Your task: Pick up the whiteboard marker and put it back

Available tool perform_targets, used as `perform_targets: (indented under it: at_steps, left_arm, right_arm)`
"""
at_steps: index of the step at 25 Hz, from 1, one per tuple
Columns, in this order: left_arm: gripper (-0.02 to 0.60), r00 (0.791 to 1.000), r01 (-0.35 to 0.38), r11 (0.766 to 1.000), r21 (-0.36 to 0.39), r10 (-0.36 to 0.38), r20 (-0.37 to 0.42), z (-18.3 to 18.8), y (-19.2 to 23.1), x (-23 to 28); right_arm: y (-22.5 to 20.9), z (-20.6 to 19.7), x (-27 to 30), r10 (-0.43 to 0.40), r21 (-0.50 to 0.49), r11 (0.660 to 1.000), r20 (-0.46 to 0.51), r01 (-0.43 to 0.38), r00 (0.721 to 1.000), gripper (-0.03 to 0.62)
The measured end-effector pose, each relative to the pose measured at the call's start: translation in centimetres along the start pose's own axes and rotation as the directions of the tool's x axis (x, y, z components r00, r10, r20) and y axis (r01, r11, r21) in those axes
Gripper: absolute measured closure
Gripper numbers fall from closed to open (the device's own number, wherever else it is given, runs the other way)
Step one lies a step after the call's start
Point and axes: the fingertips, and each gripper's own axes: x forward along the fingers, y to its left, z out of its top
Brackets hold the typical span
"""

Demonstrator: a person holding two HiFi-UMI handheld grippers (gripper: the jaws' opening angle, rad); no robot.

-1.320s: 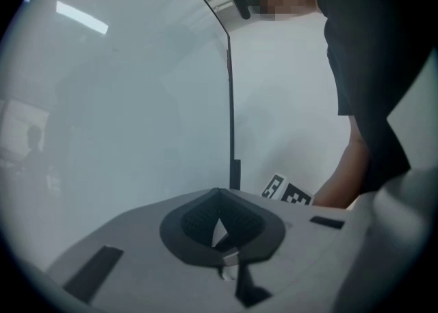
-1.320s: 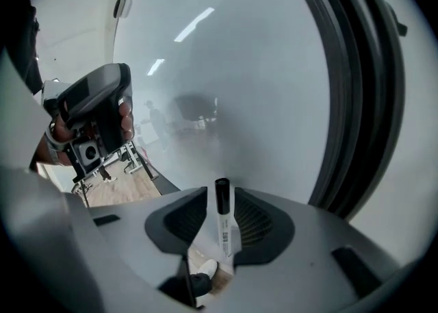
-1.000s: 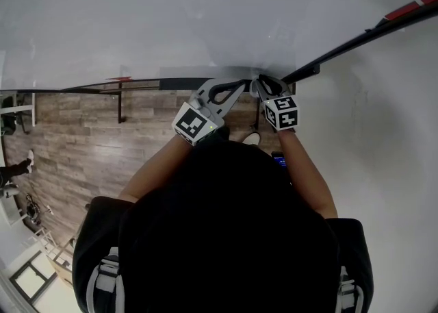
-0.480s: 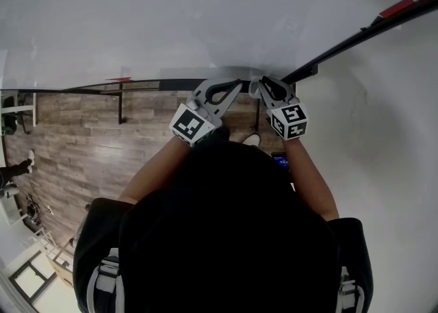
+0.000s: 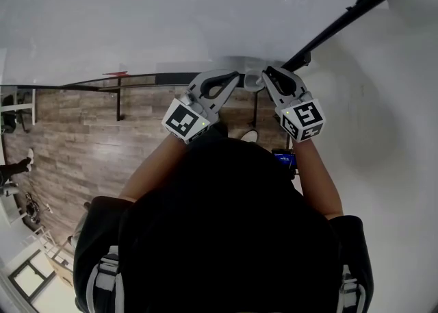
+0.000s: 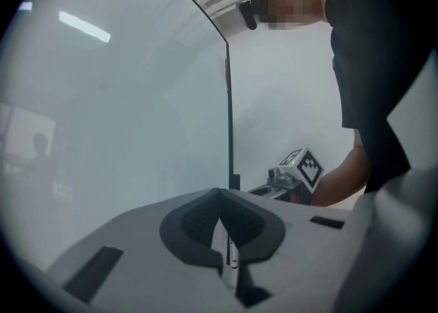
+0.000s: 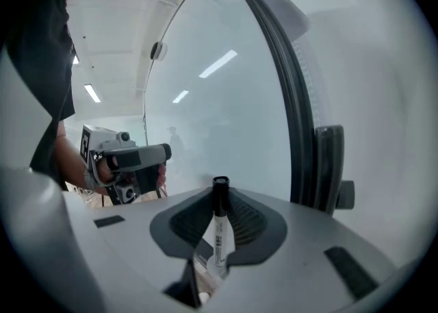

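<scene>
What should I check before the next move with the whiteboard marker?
1. Grip: the right gripper has just been closing its jaws, and they press on the whiteboard marker: ok.
2. The black cap is on the marker: ok.
3. The marker stands nearly upright between the jaws: ok.
4. The left gripper has its jaws together, nothing held: ok.
5. The two grippers are apart from each other: ok.
6. Place to put the marker back: cannot tell, not clearly in view.
</scene>
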Motion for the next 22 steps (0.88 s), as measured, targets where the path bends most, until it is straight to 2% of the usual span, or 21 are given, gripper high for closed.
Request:
perform_targets:
  at_steps: [4,9,14,22]
  left_arm:
    - [0.578,1.0,0.002,0.998,0.056,-0.002,0.007,1.6,-1.6,-0.2]
    - [0.578,1.0,-0.012,0.999,0.032,0.011,0.028,3.0,-2.2,-0.7]
    - [0.578,1.0,-0.019,0.999,0.04,0.018,0.026,3.5,-3.2,-0.8]
    - [0.578,1.0,-0.01,0.999,0.045,0.008,0.024,4.0,-5.8,-1.2]
  right_arm:
    - [1.2,2.2,-1.3,0.043,-0.01,0.999,0.026,-0.043,0.999,0.533]
    - [2.6,4.2,-2.5,0.072,-0.053,0.996,0.059,-0.069,0.996,0.533]
    - [4.0,6.2,-4.9,0.103,-0.099,0.991,0.088,-0.094,0.991,0.533]
    - [5.1,6.9,-7.9,0.148,-0.122,0.984,0.129,-0.133,0.98,0.533]
